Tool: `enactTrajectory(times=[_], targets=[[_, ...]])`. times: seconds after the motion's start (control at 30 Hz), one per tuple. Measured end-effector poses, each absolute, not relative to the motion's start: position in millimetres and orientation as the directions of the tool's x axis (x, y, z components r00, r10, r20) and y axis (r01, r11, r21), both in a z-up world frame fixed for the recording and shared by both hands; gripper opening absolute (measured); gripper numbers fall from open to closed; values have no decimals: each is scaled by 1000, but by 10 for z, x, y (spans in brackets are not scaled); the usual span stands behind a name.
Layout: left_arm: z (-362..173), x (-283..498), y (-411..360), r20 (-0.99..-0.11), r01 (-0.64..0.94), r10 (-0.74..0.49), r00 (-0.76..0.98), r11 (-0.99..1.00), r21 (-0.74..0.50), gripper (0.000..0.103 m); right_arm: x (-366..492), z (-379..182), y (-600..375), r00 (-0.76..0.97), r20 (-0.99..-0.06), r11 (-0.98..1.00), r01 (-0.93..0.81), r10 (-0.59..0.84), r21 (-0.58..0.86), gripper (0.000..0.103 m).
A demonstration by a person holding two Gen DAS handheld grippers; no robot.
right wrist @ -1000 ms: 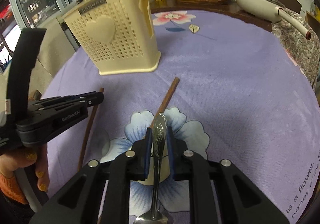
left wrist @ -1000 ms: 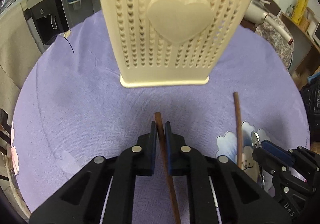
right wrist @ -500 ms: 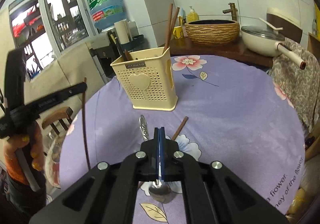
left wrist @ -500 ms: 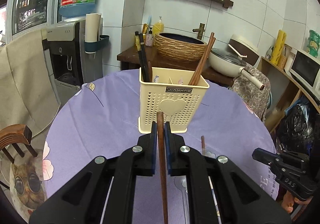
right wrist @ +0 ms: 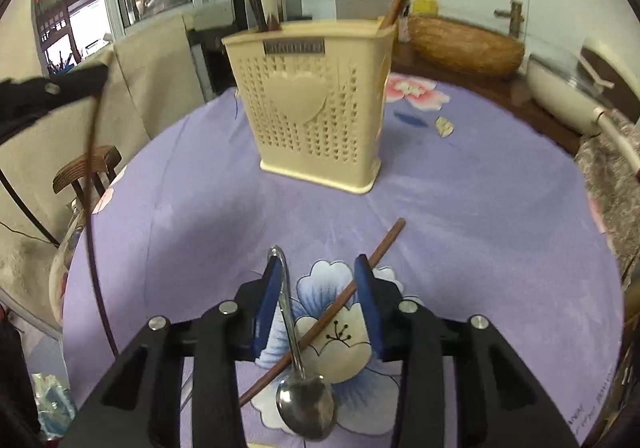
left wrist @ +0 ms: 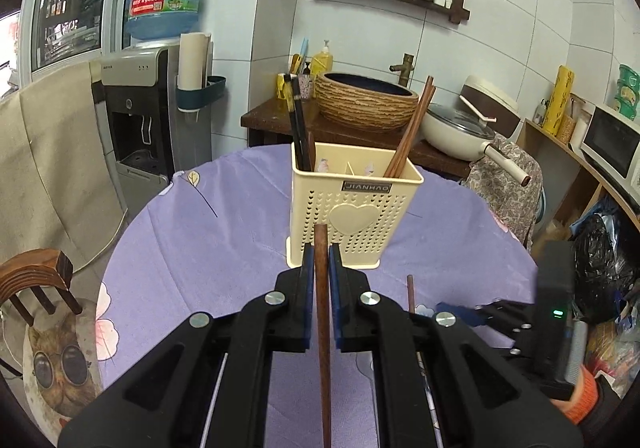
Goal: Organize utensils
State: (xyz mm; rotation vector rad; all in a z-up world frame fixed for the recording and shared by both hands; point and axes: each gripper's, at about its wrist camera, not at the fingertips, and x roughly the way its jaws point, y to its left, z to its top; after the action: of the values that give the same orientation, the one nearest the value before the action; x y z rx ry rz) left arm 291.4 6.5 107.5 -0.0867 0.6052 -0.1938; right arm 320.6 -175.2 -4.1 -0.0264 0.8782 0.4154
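A cream perforated utensil holder [left wrist: 354,204] stands on the purple tablecloth, also in the right wrist view [right wrist: 314,116], with black and brown chopsticks in it. My left gripper [left wrist: 321,254] is shut on a brown chopstick [left wrist: 322,320], held in the air in front of the holder. My right gripper [right wrist: 318,272] is open above the table. A metal spoon [right wrist: 298,372] lies between its fingers, against the left finger. A second brown chopstick [right wrist: 340,296] lies on the cloth under the spoon.
The round table [left wrist: 224,232] has a purple floral cloth. A wooden chair [left wrist: 36,280] stands at its left. Behind it are a water dispenser [left wrist: 156,100], a woven basin [left wrist: 366,102] and a pan [left wrist: 460,132].
My left gripper lifted the chopstick off the table and pulled back from the holder. My right gripper let go of the spoon, closed, then opened wide over it.
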Motion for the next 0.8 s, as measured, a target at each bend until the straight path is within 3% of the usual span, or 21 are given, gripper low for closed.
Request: enactTrajectory(times=[0.27,0.37,0.8], targets=[[1120,2884,125,-545,148,-202,814,979,-142,7,3041,-164,-1456,432,-806,890,-389,404,238,40],[1122,2883,136,-543,151,-206,814,978,-144,7,2912,-253,-1275,401,-847,910,-361,349,204,51],[1128,2859,258,-537,140,-205,818,977,-161,7,3182,-390,-890,472,-863,950,-310,179,28,51]])
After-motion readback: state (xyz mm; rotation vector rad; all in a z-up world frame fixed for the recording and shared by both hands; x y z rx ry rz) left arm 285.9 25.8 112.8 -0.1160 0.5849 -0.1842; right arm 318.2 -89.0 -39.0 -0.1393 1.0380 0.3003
